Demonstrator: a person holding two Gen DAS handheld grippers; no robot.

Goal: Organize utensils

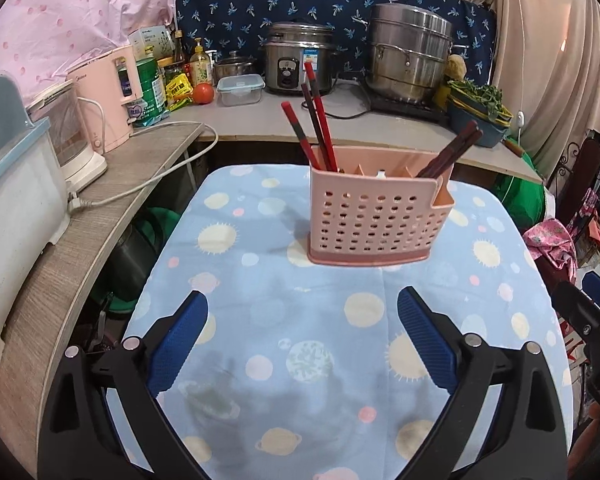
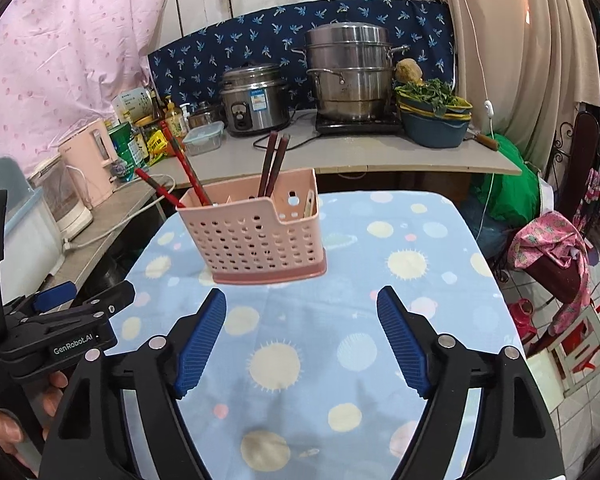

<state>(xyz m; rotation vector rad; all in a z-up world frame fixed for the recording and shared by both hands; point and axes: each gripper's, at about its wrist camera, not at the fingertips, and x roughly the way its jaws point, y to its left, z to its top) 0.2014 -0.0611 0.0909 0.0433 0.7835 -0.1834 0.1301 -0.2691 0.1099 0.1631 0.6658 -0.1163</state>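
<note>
**Both grippers held open before the pink utensil caddy**

The left gripper, black-framed with ribbed blue finger pads, was held low over the light-blue planet-print tablecloth, its fingers spread wide apart with nothing between them. The right gripper, of the same build, was held likewise: level, pointed forward, fingers well apart and empty. In the right wrist view the left gripper's black body was seen at the lower left edge, gripped by a bare hand.

Beyond both sets of fingertips, and apart from them, the perforated pink plastic utensil caddy was seen standing upright on the cloth. Three red chopsticks were leaned in its left compartment, and two dark brown chopsticks in its right end.

Farther back, a silver rice cooker and a stacked stainless-steel steamer pot were seen on the grey counter.
</note>
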